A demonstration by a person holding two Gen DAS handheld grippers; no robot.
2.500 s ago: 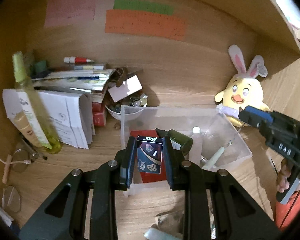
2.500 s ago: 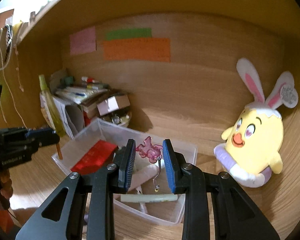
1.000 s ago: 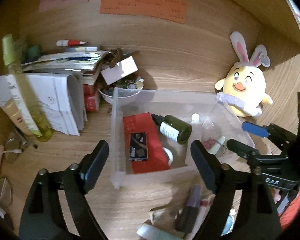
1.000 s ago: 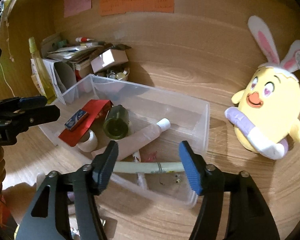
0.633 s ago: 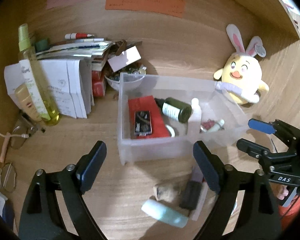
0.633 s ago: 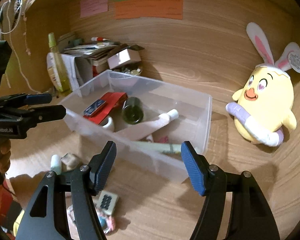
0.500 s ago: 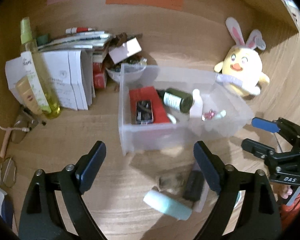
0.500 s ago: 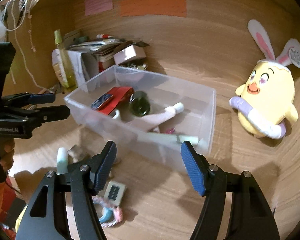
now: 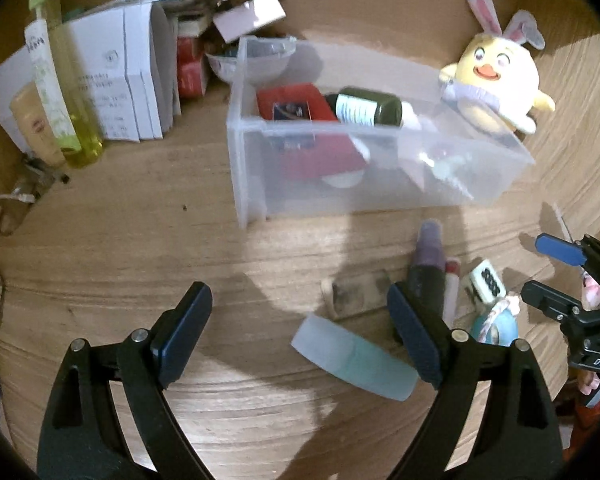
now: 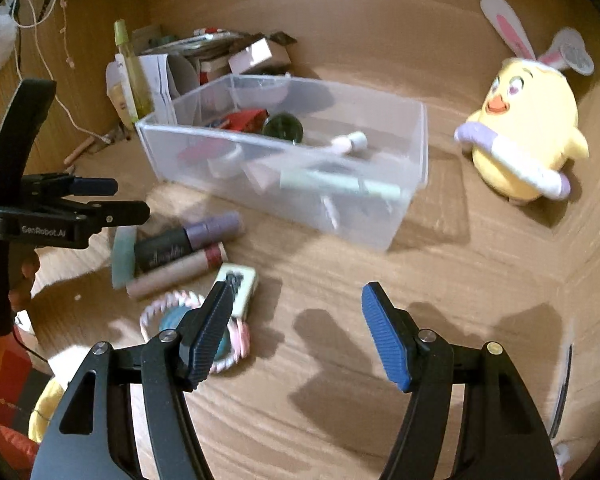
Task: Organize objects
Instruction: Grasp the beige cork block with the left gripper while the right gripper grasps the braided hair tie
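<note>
Left gripper (image 9: 300, 320) wide, empty, over pale tube (image 9: 354, 358); right gripper (image 10: 296, 328) wide, beside mahjong tile (image 10: 238, 284)

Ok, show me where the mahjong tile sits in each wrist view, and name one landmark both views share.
Left wrist view: the mahjong tile lies lower right, on the desk in front of the clear bin, right of the tubes.
Right wrist view: the tile lies left of centre, partly behind the near finger of the right tool.
Shared landmark: the clear bin.
</note>
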